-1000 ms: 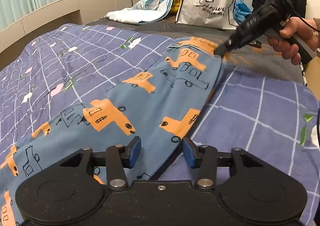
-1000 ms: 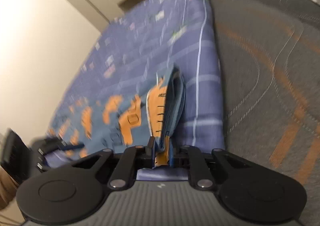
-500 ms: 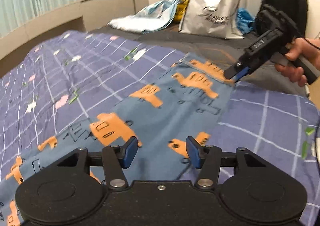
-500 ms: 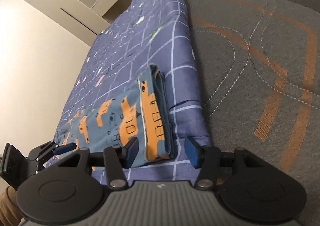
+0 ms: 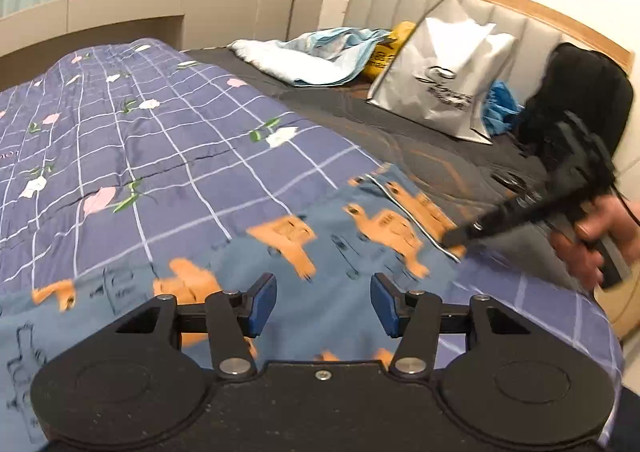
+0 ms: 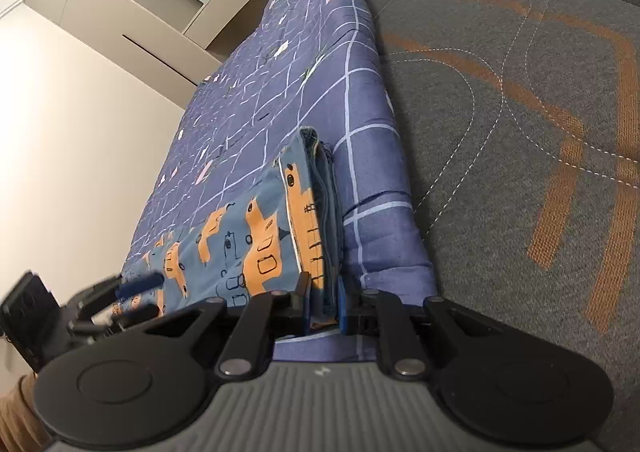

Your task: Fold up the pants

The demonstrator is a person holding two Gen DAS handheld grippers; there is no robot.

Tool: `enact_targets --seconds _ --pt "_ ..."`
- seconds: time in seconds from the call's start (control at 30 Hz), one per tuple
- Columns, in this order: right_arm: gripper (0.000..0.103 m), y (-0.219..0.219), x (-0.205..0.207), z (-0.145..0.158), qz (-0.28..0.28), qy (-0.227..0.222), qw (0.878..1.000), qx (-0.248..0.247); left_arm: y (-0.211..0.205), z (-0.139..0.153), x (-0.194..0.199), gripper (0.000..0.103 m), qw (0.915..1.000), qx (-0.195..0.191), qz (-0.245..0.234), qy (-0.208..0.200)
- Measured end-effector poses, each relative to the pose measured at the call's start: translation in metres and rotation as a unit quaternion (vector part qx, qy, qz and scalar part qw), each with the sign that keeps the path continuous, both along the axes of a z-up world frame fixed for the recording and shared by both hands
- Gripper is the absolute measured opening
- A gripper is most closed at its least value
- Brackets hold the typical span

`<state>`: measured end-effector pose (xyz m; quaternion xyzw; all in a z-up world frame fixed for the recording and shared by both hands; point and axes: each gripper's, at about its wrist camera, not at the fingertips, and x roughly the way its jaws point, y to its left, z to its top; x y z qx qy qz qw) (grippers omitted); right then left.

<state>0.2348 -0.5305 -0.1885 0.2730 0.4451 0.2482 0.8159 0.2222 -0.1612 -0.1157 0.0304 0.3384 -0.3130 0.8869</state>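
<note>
Pants (image 5: 320,248) lie flat on the quilt (image 5: 140,139), near edge of the bed. Right gripper (image 6: 323,306) has just been closing and is clamped on the stacked waistband; left gripper (image 5: 323,306) stands apart, empty, above the cloth. Risk: a lift may slip a layer from the thin pinch, and the unheld side may drag and skew the fold.

Pants (image 5: 336,252) print smeared by motion blur just ahead of the left jaws; near end cut off by the frame's left edge & hidden under the gripper body. Right gripper (image 5: 452,240) blurred, tips unclear, off to the right of the left jaws. Left gripper (image 6: 132,296) blurred, left of the right jaws. Bag (image 5: 444,79) lettering too small to read.
</note>
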Motion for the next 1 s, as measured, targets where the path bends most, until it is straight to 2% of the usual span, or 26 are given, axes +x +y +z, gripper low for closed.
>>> enact_targets --seconds 0.03,0.1,0.13,0.2,0.23,0.27,0.33,0.37,0.47,0.5,0.53,0.57,0.6,0.63,0.67,0.7,0.73,0.77,0.87,0.93,1.0 --pt "0.014 0.0 0.0 0.0 -0.001 0.0 1.0 -0.001 -0.004 -0.006 0.011 0.055 0.9999 0.013 0.004 0.006" --pt "0.014 0.0 -0.001 0.001 -0.001 0.001 1.0 -0.002 -0.007 -0.026 0.038 0.047 0.9972 0.069 0.016 0.024" --pt "0.014 0.0 0.0 0.001 -0.002 0.002 1.0 -0.003 -0.004 -0.034 0.05 0.043 0.996 0.082 0.021 0.028" --pt "0.014 0.0 0.0 0.002 -0.003 0.005 1.0 -0.001 0.006 -0.03 0.065 0.039 0.9974 0.06 0.02 0.035" --pt "0.014 0.001 0.001 0.002 -0.002 0.005 1.0 -0.004 0.01 -0.024 0.068 0.027 0.9974 0.06 0.03 0.025" --pt "0.014 0.001 0.0 0.003 -0.001 0.005 1.0 -0.007 0.015 -0.016 0.069 0.029 0.9972 0.063 0.04 0.007" --pt "0.014 0.002 0.001 0.004 0.003 0.003 1.0 -0.013 0.032 0.0 0.066 0.046 0.9972 0.052 0.051 -0.015" --pt "0.014 0.002 0.0 0.004 0.005 0.004 1.0 -0.013 0.042 0.005 0.065 0.051 0.9981 0.038 0.046 -0.013" --pt "0.014 0.001 0.001 0.002 0.008 0.006 1.0 -0.007 0.072 0.006 0.061 0.056 0.9982 -0.009 -0.012 0.058" --pt "0.015 0.0 0.001 0.002 0.009 0.005 1.0 -0.006 0.077 -0.001 0.058 0.056 0.9966 -0.007 -0.027 0.077" --pt "0.015 0.0 0.002 0.001 0.009 0.006 1.0 -0.006 0.079 -0.009 0.057 0.054 0.996 0.019 -0.033 0.081" --pt "0.016 0.0 0.002 0.0 0.009 0.006 1.0 -0.005 0.08 -0.015 0.058 0.047 0.9957 0.055 -0.027 0.07" --pt "0.016 0.0 0.002 -0.001 0.007 0.007 1.0 -0.005 0.079 -0.021 0.06 0.046 0.9945 0.09 -0.012 0.051" --pt "0.016 0.0 0.002 -0.001 0.004 0.008 1.0 -0.004 0.083 -0.022 0.065 0.047 0.995 0.088 -0.002 0.048" --pt "0.016 0.0 0.002 -0.001 0.001 0.011 1.0 -0.002 0.086 -0.019 0.068 0.047 0.9963 0.069 0.012 0.05" --pt "0.02 0.0 0.001 0.001 -0.003 0.012 1.0 -0.002 0.089 -0.011 0.068 0.047 0.9966 0.068 0.032 0.034" --pt "0.022 -0.001 0.0 0.004 -0.003 0.01 1.0 -0.006 0.091 -0.003 0.065 0.052 0.9955 0.08 0.049 0.005" --pt "0.023 -0.003 -0.002 0.011 -0.003 0.002 1.0 -0.018 0.095 0.004 0.06 0.06 0.9952 0.083 0.05 -0.011" --pt "0.032 -0.01 -0.005 0.041 -0.003 -0.031 0.998 -0.06 0.115 0.018 0.037 0.066 0.9973 0.066 0.029 -0.011" --pt "0.04 0.007 0.003 0.069 0.027 -0.065 0.993 -0.097 0.122 0.015 0.013 0.066 0.9972 0.074 0.012 -0.005" --pt "0.052 0.043 0.02 0.094 0.077 -0.094 0.987 -0.102 0.125 0.003 -0.011 0.066 0.9958 0.091 0.006 0.004"
